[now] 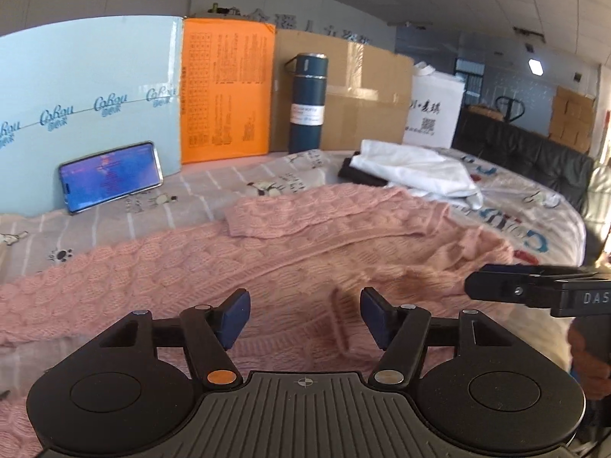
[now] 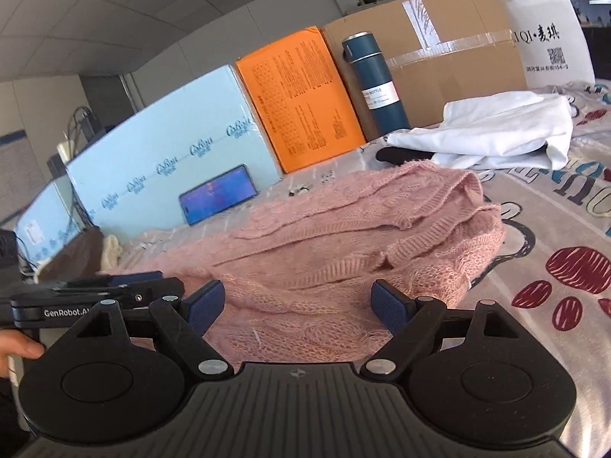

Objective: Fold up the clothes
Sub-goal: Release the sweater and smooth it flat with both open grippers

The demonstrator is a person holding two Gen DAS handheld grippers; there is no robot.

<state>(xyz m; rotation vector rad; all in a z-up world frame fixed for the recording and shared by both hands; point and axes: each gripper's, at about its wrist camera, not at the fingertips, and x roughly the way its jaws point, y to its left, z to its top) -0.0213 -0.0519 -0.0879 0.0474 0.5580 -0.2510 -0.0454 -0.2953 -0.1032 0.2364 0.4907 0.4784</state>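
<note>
The left gripper [image 1: 305, 316] is seen at the bottom centre of the left wrist view, held low and nearly level over the pink sweater [image 1: 267, 259], its blue-padded fingers [image 1: 233, 318] spread wide with nothing between them. In the same view the right gripper [image 1: 496, 288] is seen from the side at the right edge; whether it is open cannot be told there. In the right wrist view the right gripper [image 2: 298, 311] is seen at the bottom centre, likewise spread wide and empty, aimed across the sweater [image 2: 343, 244]. The left gripper [image 2: 114, 290] is seen at the lower left of that view, close beside the right one, with a hand [image 2: 19, 351] partly visible below it. The sweater is spread across the patterned bedsheet [image 2: 553, 236], with a sleeve folded over its body and its far edge bunched. Behind it, in the upper right, a white garment [image 2: 496, 133] is laid over a dark one [image 2: 401, 154]. Along the back, a phone [image 1: 110, 175] is propped against a pale blue board [image 1: 88, 95], next to an orange box [image 1: 227, 91], a dark blue bottle [image 1: 308, 103], a cardboard box [image 1: 362, 95] and a white bag [image 1: 435, 114].
</note>
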